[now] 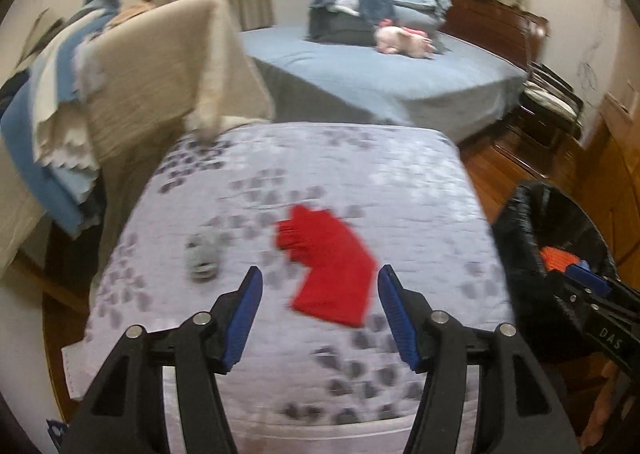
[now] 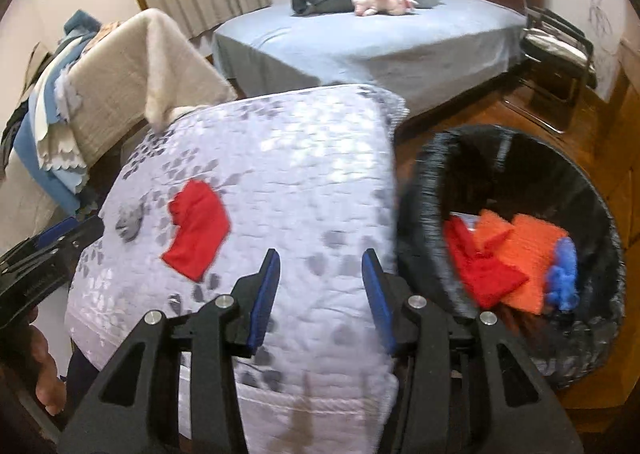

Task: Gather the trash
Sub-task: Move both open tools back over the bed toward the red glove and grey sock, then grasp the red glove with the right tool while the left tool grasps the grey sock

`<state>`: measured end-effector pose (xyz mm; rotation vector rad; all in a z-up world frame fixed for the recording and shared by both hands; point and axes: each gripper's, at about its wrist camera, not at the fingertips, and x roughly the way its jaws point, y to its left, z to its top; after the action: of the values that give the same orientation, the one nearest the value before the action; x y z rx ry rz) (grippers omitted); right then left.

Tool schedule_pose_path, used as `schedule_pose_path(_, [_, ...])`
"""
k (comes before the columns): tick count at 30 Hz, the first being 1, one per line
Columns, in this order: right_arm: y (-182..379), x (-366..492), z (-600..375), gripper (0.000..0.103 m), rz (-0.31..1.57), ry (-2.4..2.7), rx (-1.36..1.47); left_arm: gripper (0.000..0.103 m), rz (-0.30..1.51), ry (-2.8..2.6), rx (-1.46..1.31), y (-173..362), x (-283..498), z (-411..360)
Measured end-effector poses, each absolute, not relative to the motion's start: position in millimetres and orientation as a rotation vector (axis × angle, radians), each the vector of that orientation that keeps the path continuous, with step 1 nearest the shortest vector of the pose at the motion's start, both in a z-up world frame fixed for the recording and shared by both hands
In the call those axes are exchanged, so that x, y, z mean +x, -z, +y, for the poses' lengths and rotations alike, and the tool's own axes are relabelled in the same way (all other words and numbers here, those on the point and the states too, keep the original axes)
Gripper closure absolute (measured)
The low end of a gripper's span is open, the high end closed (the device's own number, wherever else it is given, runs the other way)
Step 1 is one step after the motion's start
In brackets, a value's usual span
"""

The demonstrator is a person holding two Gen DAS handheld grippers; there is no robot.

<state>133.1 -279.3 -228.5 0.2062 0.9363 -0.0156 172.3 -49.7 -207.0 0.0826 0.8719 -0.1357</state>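
The quilted cover (image 1: 304,181) is matt stitched cloth. On it lies a soft red cloth piece (image 1: 332,274). At three o'clock the bin (image 2: 516,157) wears a glossy black plastic liner. The floor (image 1: 496,173) is polished wood.

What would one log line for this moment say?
left hand-held gripper: open, empty | right hand-held gripper: open, empty | red cloth: on quilted cushion | black bin: holds red, orange, blue scraps

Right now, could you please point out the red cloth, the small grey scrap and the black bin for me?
red cloth (image 1: 332,270), left wrist view, middle of the fabric.
grey scrap (image 1: 202,258), left wrist view, its centre.
black bin (image 2: 424,213), right wrist view, near rim.
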Motion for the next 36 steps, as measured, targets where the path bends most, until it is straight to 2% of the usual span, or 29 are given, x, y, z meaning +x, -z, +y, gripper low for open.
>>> schedule_pose_path(7, [237.8, 153.1, -225.8, 0.06, 0.946, -0.029, 0.182, 0.043, 0.866, 0.087, 0.059, 212.5, 172.2, 8.2])
schedule_pose_path(18, [257.2, 184.0, -169.9, 0.059, 0.98, -0.078, 0.149, 0.041, 0.879, 0.079, 0.023, 230.2, 180.5, 54.3])
schedule_pose_path(36, [301.0, 234.9, -140.1, 0.055, 1.031, -0.083, 0.129, 0.041, 0.94, 0.099, 0.041, 278.0, 232.1, 73.8])
